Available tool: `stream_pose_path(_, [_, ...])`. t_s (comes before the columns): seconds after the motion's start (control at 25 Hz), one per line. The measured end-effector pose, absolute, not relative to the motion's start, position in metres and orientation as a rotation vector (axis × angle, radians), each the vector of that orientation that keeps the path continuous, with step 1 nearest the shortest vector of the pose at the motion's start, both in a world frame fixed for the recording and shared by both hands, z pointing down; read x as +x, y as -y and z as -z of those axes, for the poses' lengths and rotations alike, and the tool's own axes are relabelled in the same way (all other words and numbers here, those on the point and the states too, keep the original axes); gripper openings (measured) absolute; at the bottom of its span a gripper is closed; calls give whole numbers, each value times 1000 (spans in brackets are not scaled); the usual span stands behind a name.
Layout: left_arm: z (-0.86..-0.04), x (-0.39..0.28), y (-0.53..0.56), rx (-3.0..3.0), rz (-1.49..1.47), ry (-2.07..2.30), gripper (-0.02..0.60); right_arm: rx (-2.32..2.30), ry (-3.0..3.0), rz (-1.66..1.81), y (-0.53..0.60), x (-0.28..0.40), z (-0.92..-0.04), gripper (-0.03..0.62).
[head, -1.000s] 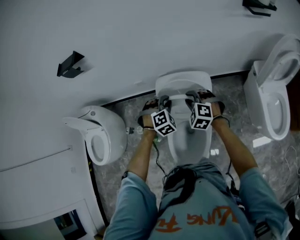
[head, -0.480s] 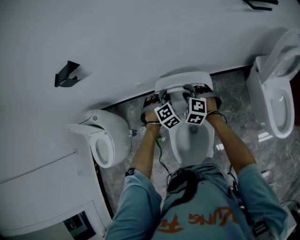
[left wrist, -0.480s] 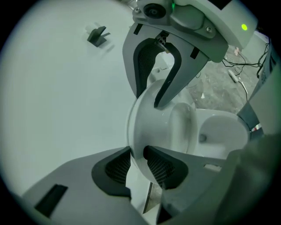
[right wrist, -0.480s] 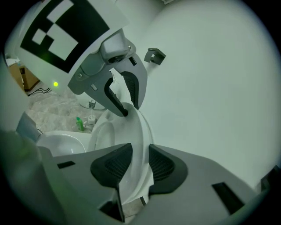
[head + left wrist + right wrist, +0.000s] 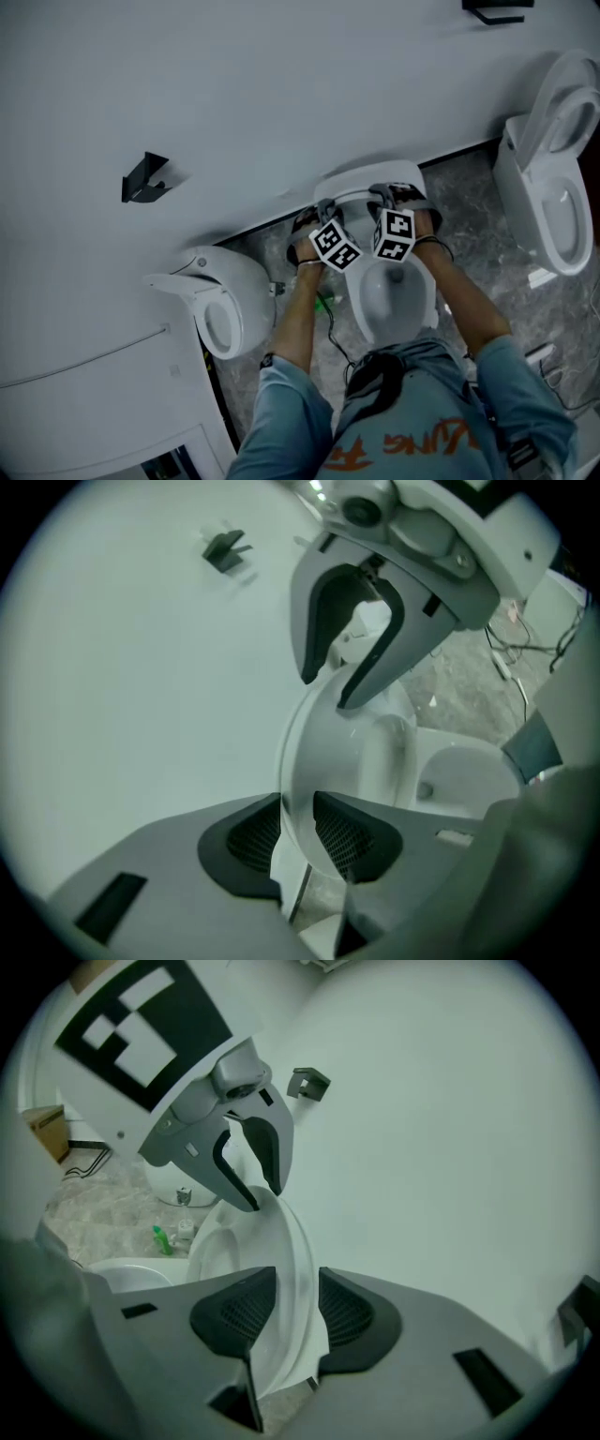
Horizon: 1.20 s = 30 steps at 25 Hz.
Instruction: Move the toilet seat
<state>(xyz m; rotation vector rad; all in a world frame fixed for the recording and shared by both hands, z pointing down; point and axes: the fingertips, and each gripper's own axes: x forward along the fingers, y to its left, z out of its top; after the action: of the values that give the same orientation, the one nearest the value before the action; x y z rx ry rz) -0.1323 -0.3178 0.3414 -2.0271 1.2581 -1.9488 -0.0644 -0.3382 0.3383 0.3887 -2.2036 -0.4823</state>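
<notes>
The white toilet seat (image 5: 367, 178) stands raised against the wall above the open bowl (image 5: 394, 292). My left gripper (image 5: 324, 210) holds the seat's left rim and my right gripper (image 5: 387, 201) its right rim. In the left gripper view the seat's edge (image 5: 298, 789) runs between the two pads, and the right gripper (image 5: 349, 672) shows beyond it. The right gripper view has the seat (image 5: 281, 1269) filling the gap between its pads, with the left gripper (image 5: 251, 1171) on the far rim. Both sets of jaws are opening, with the seat still between them and touching the pads.
A second toilet (image 5: 220, 302) stands to the left and a third (image 5: 553, 187) to the right, its lid up. A green bottle (image 5: 323, 302) lies on the marble floor by the bowl. A black bracket (image 5: 145, 178) sticks out of the white wall.
Both grippers have moved up and toward the wall with the seat, which has swung upright. The bowl below now lies uncovered.
</notes>
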Motion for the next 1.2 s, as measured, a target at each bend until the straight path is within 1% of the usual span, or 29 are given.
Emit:
stream_pose_path(0.08, [-328, -130, 316, -2065, 1871, -1329, 114, 443, 2241, 452, 336, -54, -329, 141])
stream_pose_path(0.16, [-310, -123, 315, -2080, 1781, -1360, 114, 490, 2305, 364, 331, -44, -319, 161])
stream_pose_path(0.2, [-299, -119, 313, -2087, 1726, -1382, 114, 516, 2343, 312, 328, -39, -313, 160])
stream_pose_path(0.32, [-258, -106, 305, -2150, 1487, -1542, 112, 598, 2473, 153, 318, -32, -284, 159])
stream_pose_path(0.36, [-243, -104, 302, -2177, 1390, -1621, 109, 625, 2521, 101, 316, -30, -271, 150])
stream_pose_path(0.44, [-213, -103, 295, -2235, 1192, -1781, 107, 680, 2620, 9, 314, -28, -241, 110])
stream_pose_path(0.48, [-198, -104, 291, -2271, 1089, -1856, 103, 702, 2665, -26, 312, -27, -225, 79])
stream_pose_path(0.52, [-183, -105, 287, -2307, 973, -1929, 98, 714, 2704, -57, 310, -28, -209, 22])
stream_pose_path(0.56, [-165, -107, 283, -2336, 838, -1999, 92, 716, 2738, -85, 306, -29, -196, -1])
stream_pose_path(0.64, [-126, -114, 272, -2352, 554, -2112, 16, 719, 2798, -118, 298, -35, -171, 0])
stream_pose_path(0.8, [-68, -122, 245, -2299, 189, -2188, 3, 772, 2871, -116, 278, -38, -129, -2])
stream_pose_path(0.92, [-51, -121, 221, -2345, -55, -2187, 3, 812, 2882, -150, 259, -32, -119, -2])
stream_pose_path(1.0, [-53, -117, 208, -2374, -120, -2184, 2, 836, 2878, -164, 247, -25, -118, -2])
stream_pose_path(1.2, [-80, -96, 184, -2463, 30, -2118, 2, 898, 2827, -99, 223, -10, -108, -2])
